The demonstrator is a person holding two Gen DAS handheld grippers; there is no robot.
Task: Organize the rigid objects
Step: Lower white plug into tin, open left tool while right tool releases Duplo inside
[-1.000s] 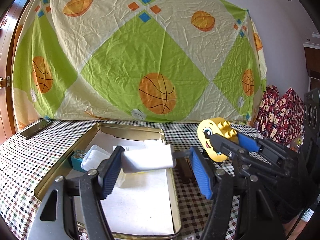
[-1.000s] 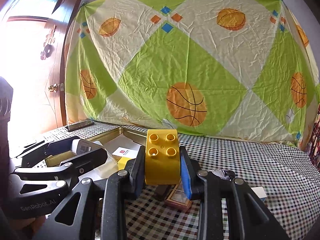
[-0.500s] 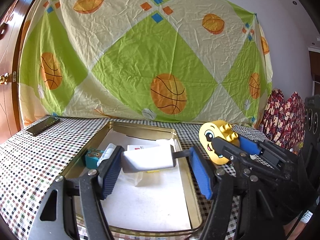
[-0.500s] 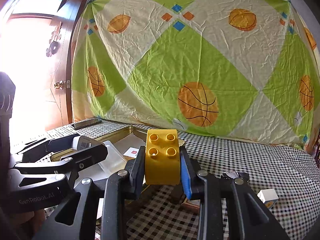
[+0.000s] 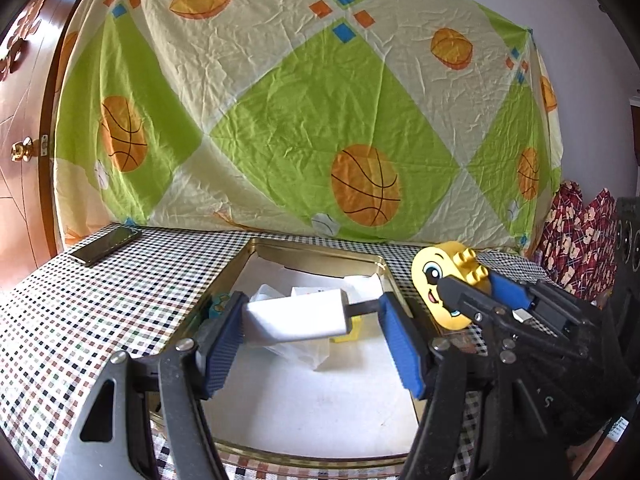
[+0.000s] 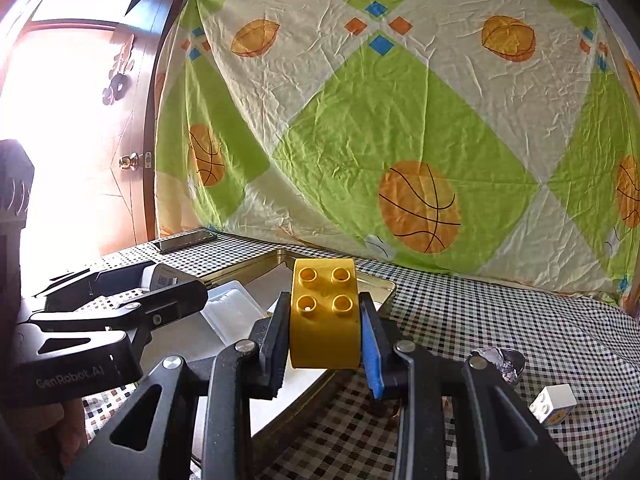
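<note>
The left gripper [image 5: 312, 332] sits low in the centre of its frame, jaws partly open and closed on a white box [image 5: 296, 316] held crosswise; the box's left end presses the left pad, and a dark stub at its right end reaches the right pad. The box hangs over a gold tin tray [image 5: 316, 250] lined with white, which lies on the checked tablecloth [image 5: 100, 308]. Small items lie in the tray behind the box: a teal piece at left, something yellow under the box's right end, white packets beyond.

The right gripper [image 6: 324, 340] is low centre in its frame, jaws narrow and clamped on both sides of a yellow brick [image 6: 325, 316], studs facing the camera. From the left wrist view the brick [image 5: 444, 288] shows a cartoon face at right of centre, just past the tray's right rim.

A phone [image 5: 105, 246] lies on the cloth at left. A white brick [image 6: 554, 402] sits lower right of the right frame. A basketball-print sheet [image 6: 360, 120] fills the background
</note>
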